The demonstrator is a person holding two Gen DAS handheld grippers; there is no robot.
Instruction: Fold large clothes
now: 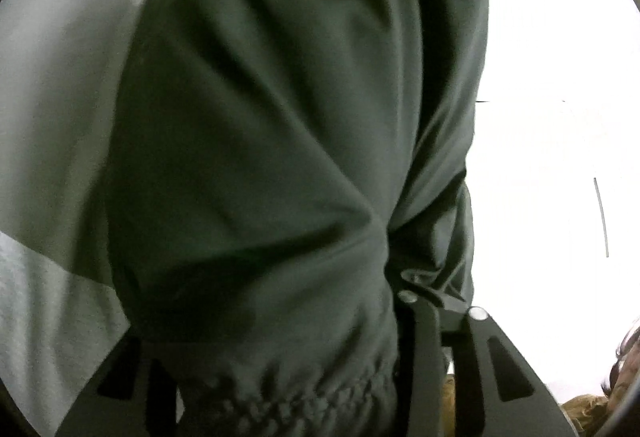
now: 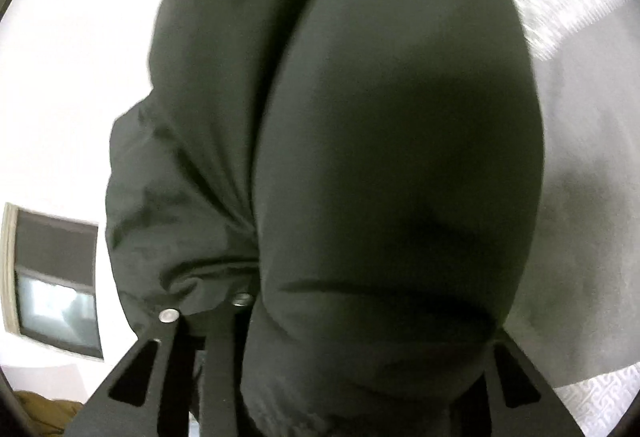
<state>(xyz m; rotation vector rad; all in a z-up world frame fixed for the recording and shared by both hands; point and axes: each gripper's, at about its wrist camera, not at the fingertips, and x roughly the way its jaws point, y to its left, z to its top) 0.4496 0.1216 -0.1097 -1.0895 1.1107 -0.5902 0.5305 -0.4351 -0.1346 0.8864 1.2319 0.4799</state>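
Note:
A large dark green padded jacket (image 1: 280, 125) fills the left wrist view and hangs from my left gripper (image 1: 436, 303), which is shut on its fabric near an elastic gathered edge. The same jacket (image 2: 380, 157) fills the right wrist view. My right gripper (image 2: 208, 307) is shut on a bunched fold of it. The cloth drapes over the inner fingers of both grippers and hides most of them. The jacket is held up in the air.
A grey patterned surface (image 1: 52, 141) shows to the left in the left wrist view and to the right in the right wrist view (image 2: 592, 141). A window (image 2: 56, 289) sits low left. Brown cloth (image 1: 584, 409) lies at the bottom edge.

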